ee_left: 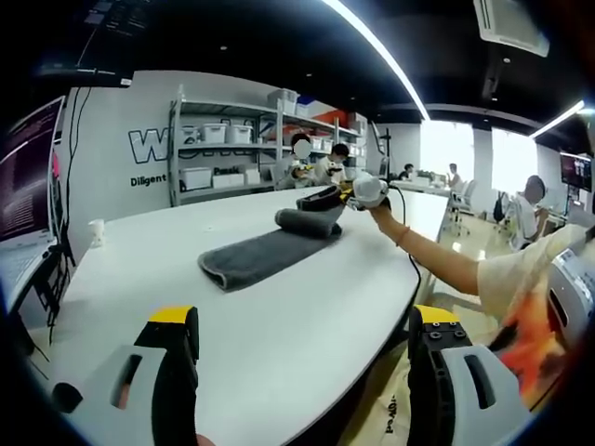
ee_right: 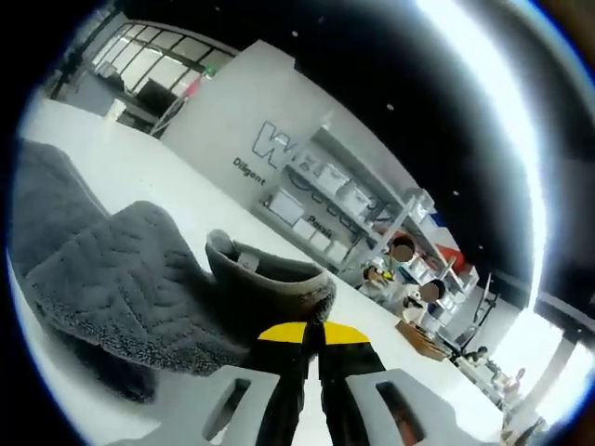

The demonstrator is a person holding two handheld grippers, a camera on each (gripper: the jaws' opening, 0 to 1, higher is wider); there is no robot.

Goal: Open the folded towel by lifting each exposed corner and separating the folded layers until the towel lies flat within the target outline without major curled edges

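A dark grey towel (ee_left: pixel 265 255) lies folded on the white table (ee_left: pixel 139 279), its far end rolled into a bump (ee_left: pixel 307 221). My left gripper (ee_left: pixel 307 321) hovers over the near table edge, open wide, well short of the towel and holding nothing. A person's hand holds my right gripper (ee_left: pixel 327 199) at the towel's far rolled end. In the right gripper view that gripper (ee_right: pixel 311 333) has its yellow-tipped jaws pressed together on a curled edge of the towel (ee_right: pixel 270 279), with the rest of the towel (ee_right: pixel 112 269) bunched to the left.
A laptop (ee_left: pixel 23 251) and a small white bottle (ee_left: pixel 96 232) stand at the table's left side. Shelves with bins (ee_left: pixel 232 149) and seated people are behind the table. The person's arm (ee_left: pixel 437 260) reaches over the table's right edge.
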